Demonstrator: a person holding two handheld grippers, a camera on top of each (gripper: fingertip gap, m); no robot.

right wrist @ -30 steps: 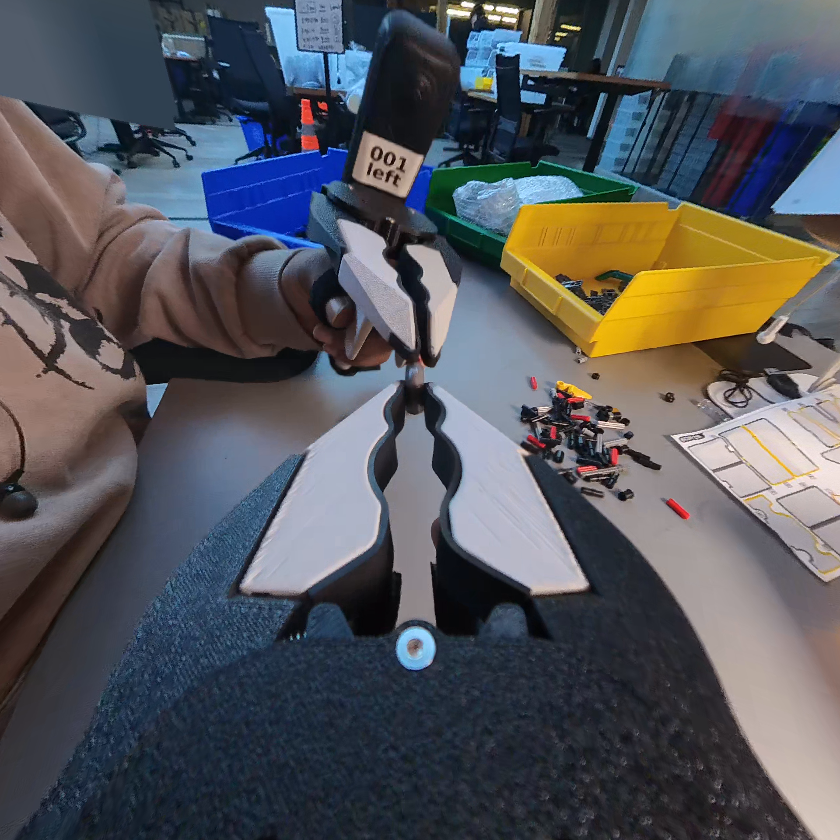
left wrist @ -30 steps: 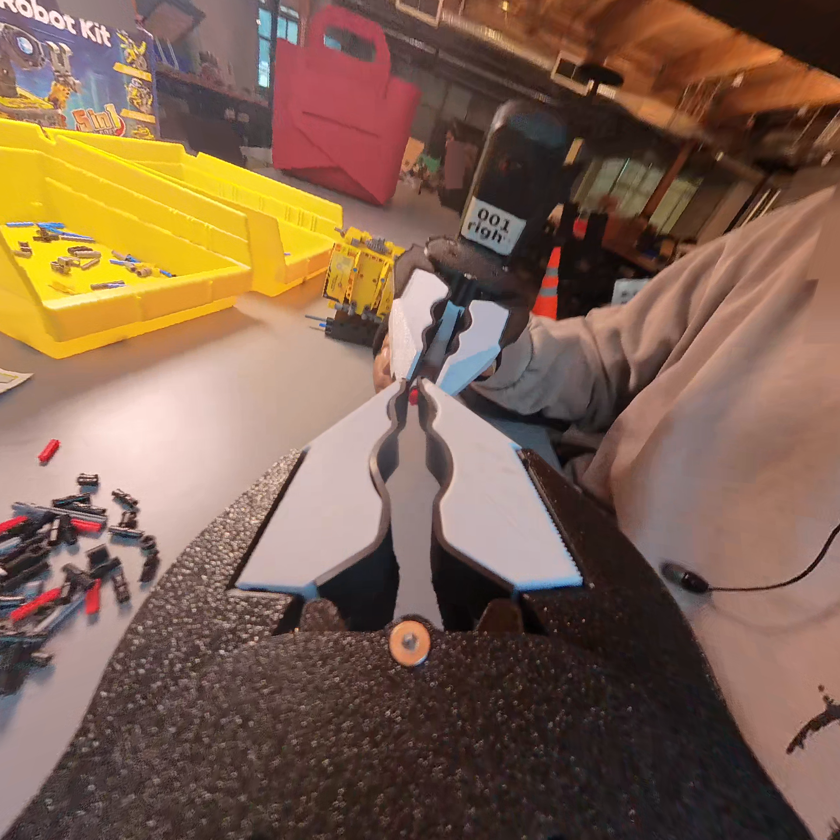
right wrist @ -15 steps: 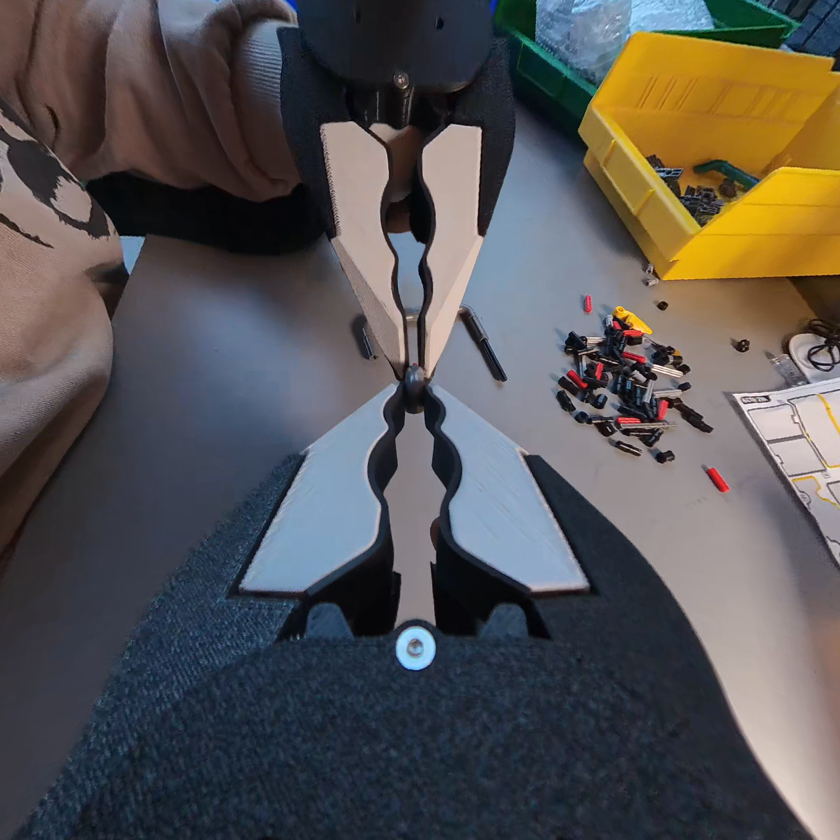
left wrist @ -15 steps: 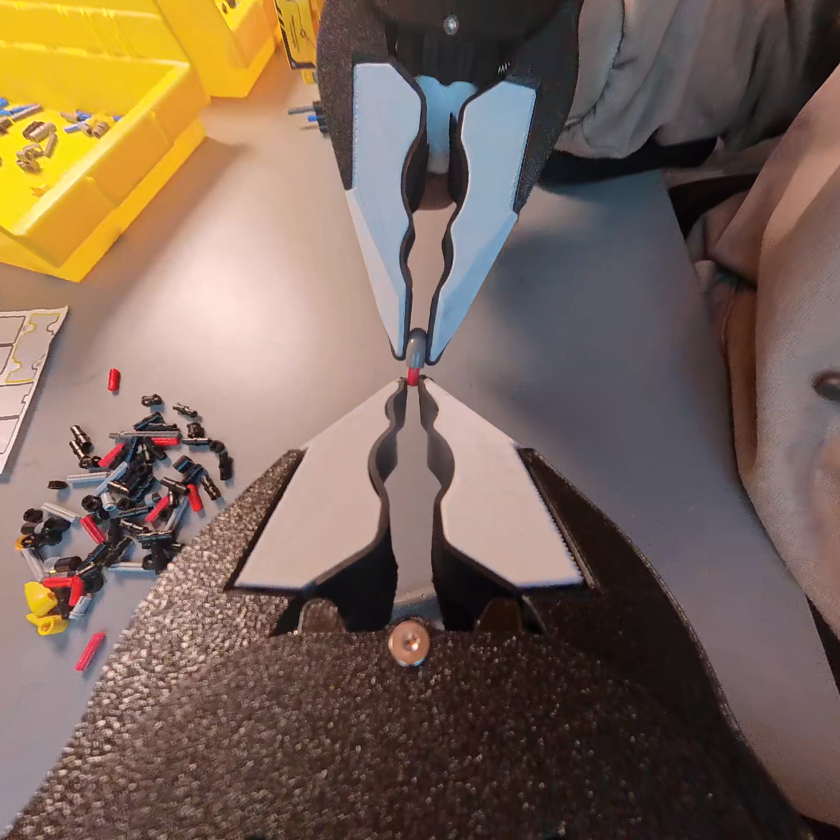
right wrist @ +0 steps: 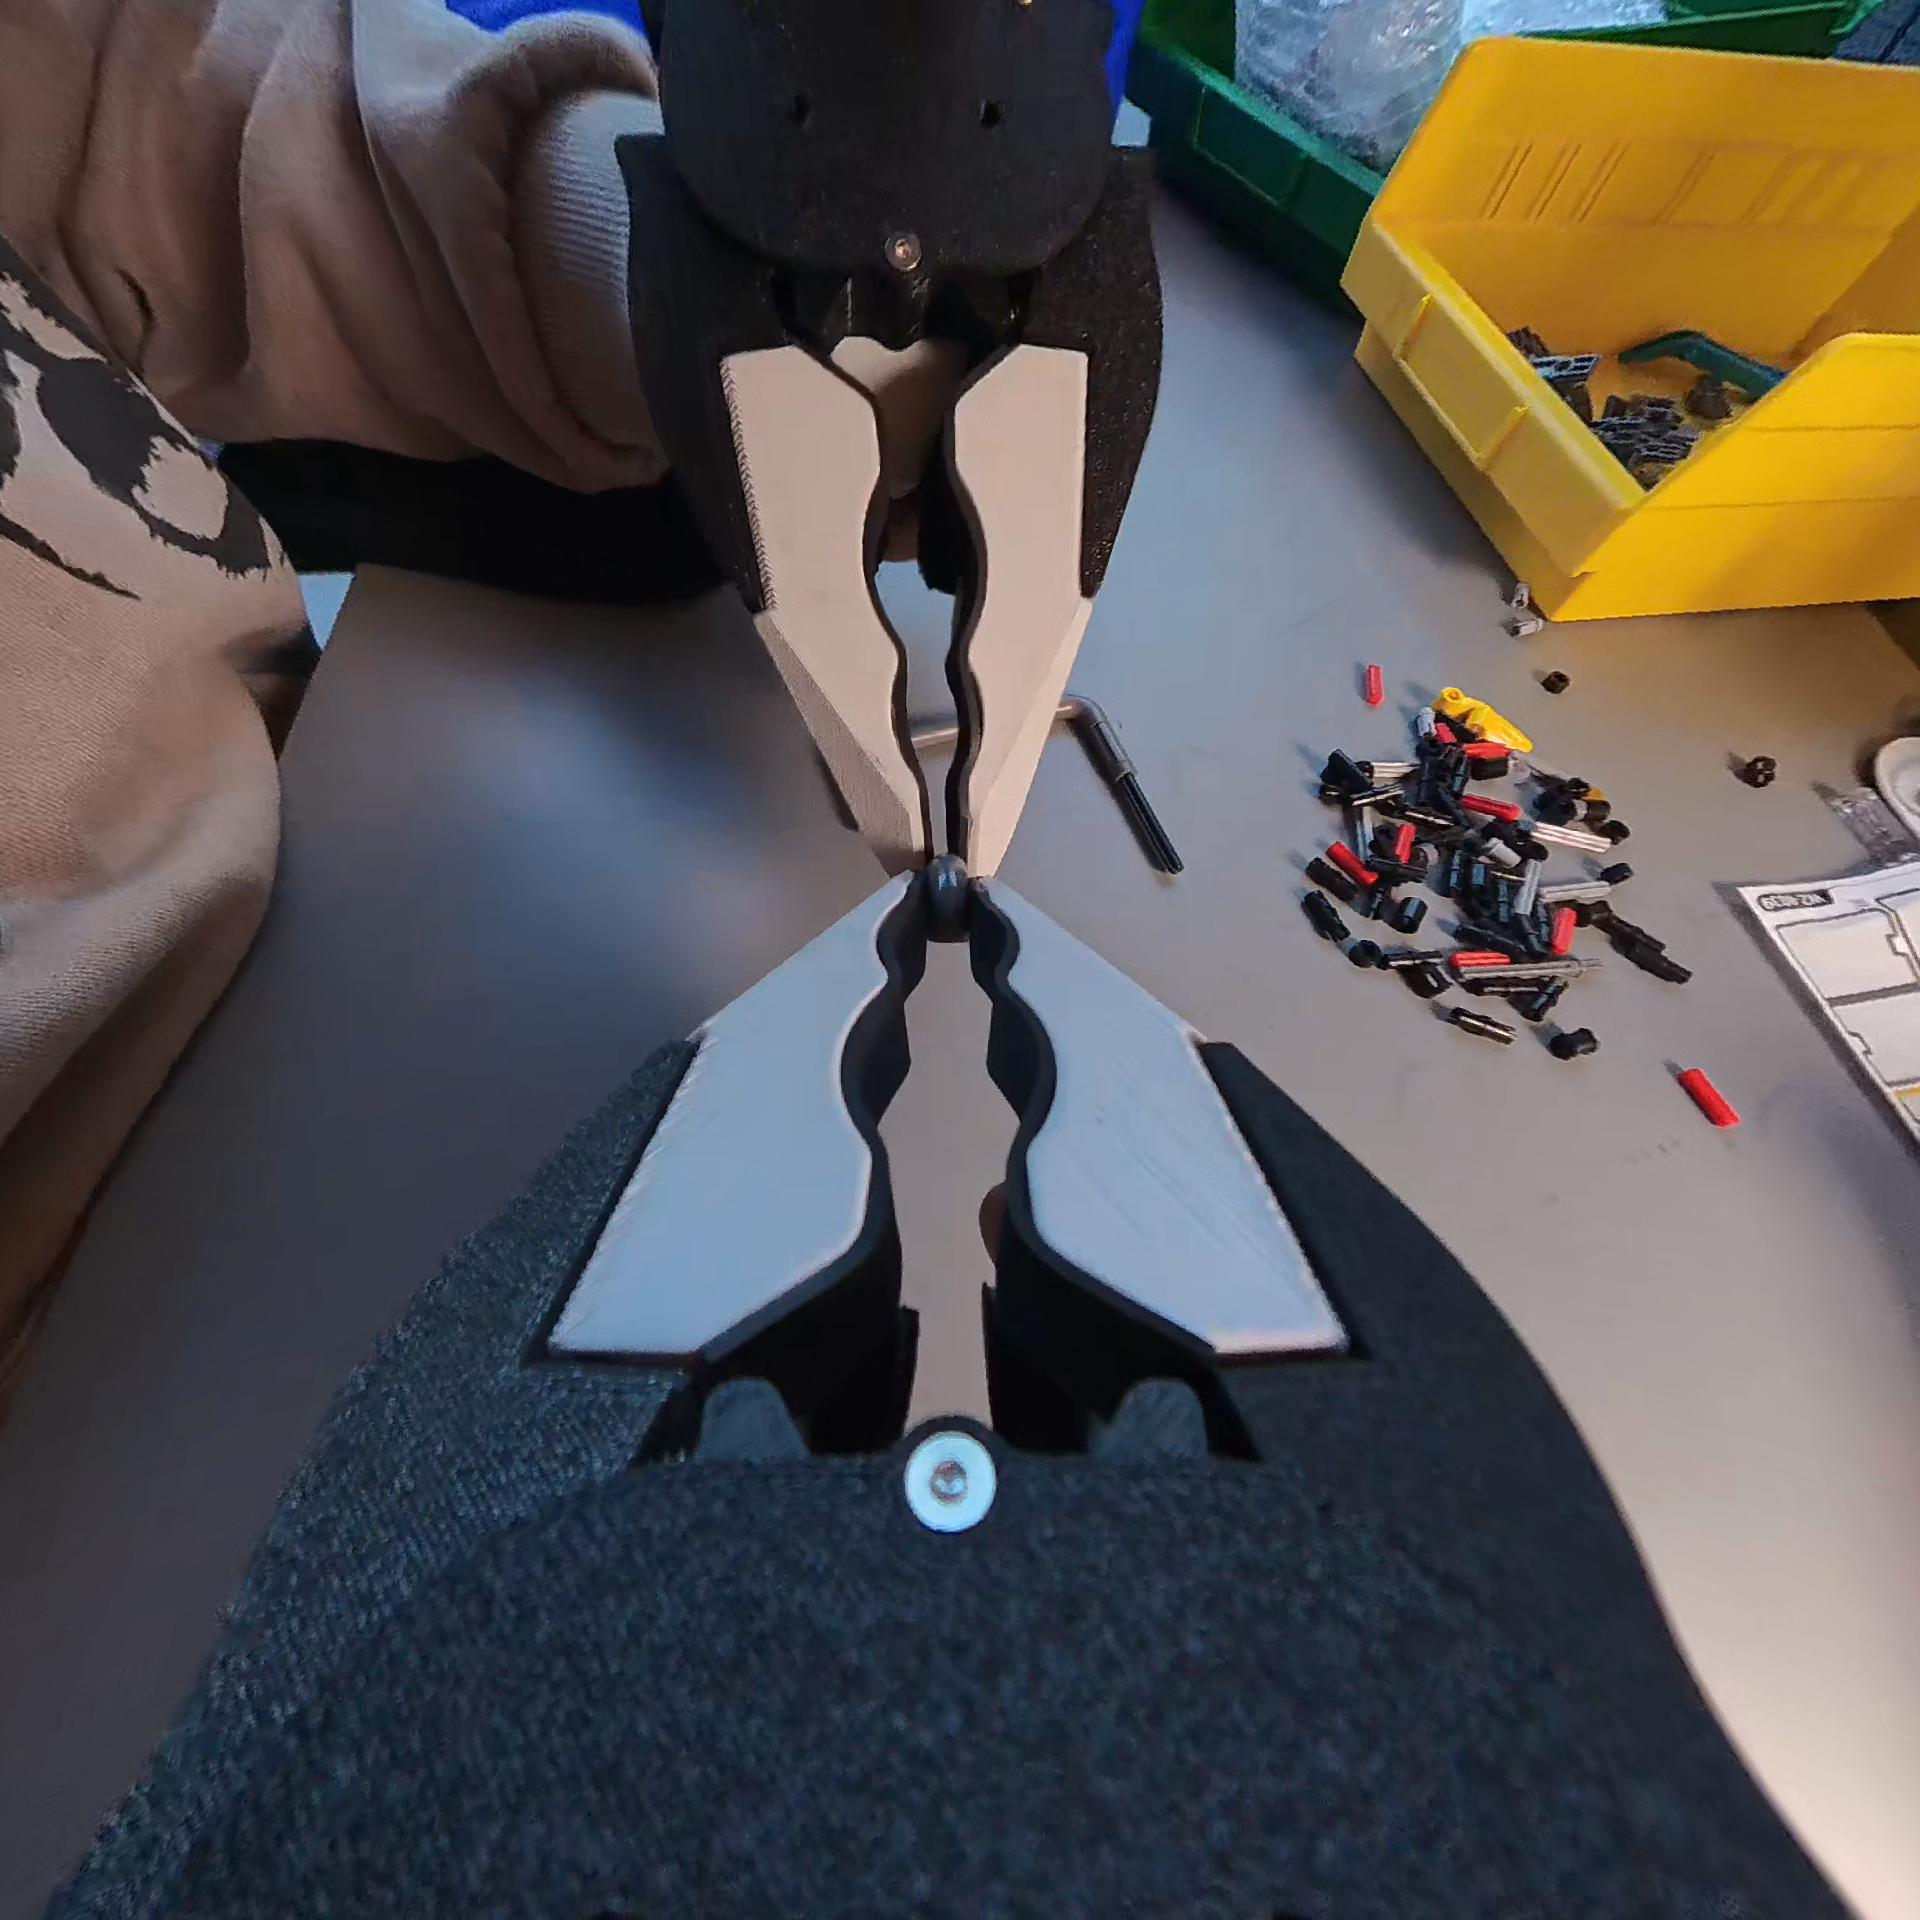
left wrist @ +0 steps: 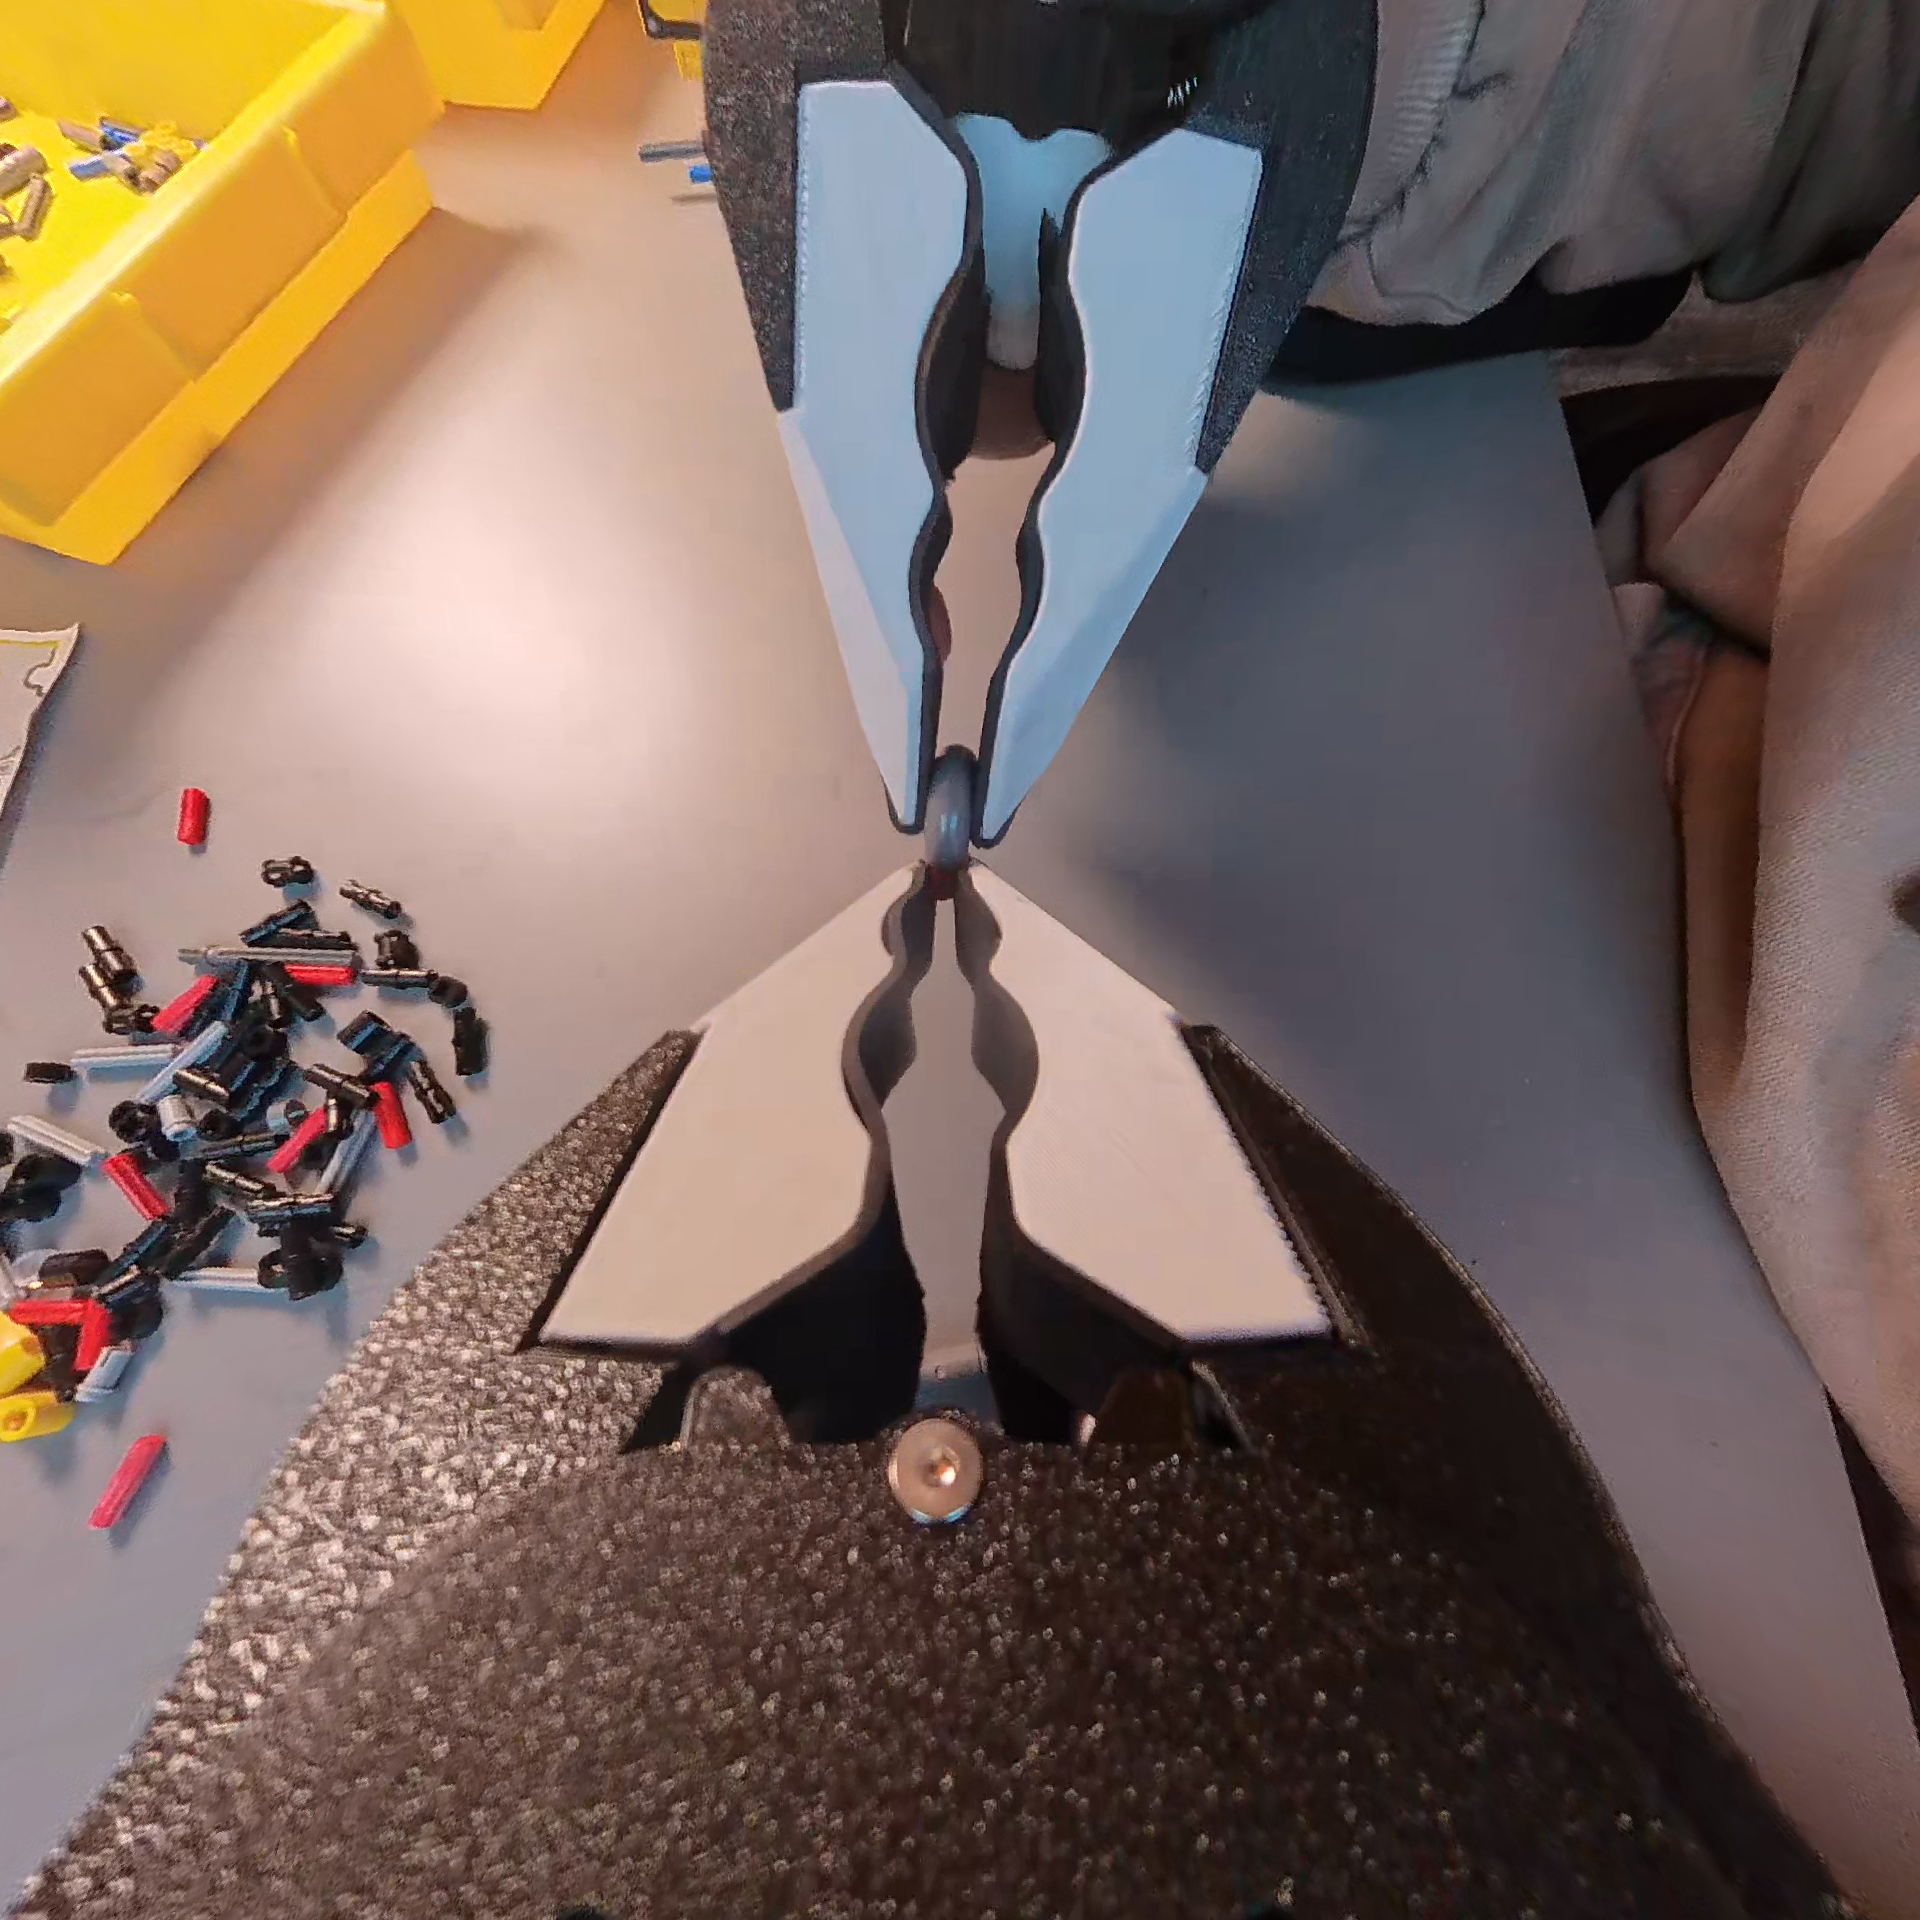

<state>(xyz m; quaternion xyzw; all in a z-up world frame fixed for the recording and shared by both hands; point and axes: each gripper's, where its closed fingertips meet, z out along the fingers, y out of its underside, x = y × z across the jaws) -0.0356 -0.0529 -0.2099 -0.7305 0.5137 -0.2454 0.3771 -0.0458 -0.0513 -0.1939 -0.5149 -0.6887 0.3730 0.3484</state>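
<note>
My left gripper (left wrist: 943, 883) is shut on a small red pin (left wrist: 942, 884), of which only the tip shows. My right gripper (left wrist: 945, 821) faces it tip to tip and is shut on a small dark grey round connector (left wrist: 949, 816). The red pin's tip meets the connector. In the right wrist view my right gripper (right wrist: 945, 896) holds the connector (right wrist: 945, 894), and the left gripper (right wrist: 943, 847) points down at it from above. Both are held a little above the grey table (left wrist: 520, 644).
A heap of small black, red and grey pins (left wrist: 218, 1081) (right wrist: 1475, 873) lies on the table. Yellow bins (left wrist: 156, 260) (right wrist: 1662, 343) stand at the back, with a green bin (right wrist: 1247, 166). A black hex key (right wrist: 1127, 784) and an instruction sheet (right wrist: 1860, 977) lie nearby. A person's sleeve (right wrist: 395, 239) is close. Less than 4 cm separates the two grippers' tips. About 10 cm separates my left fingertips from the black hex key (right wrist: 1127, 784).
Both grippers tilted down over the table and came tip to tip. The red pin's tip has closed the small gap and now meets the grey connector.
</note>
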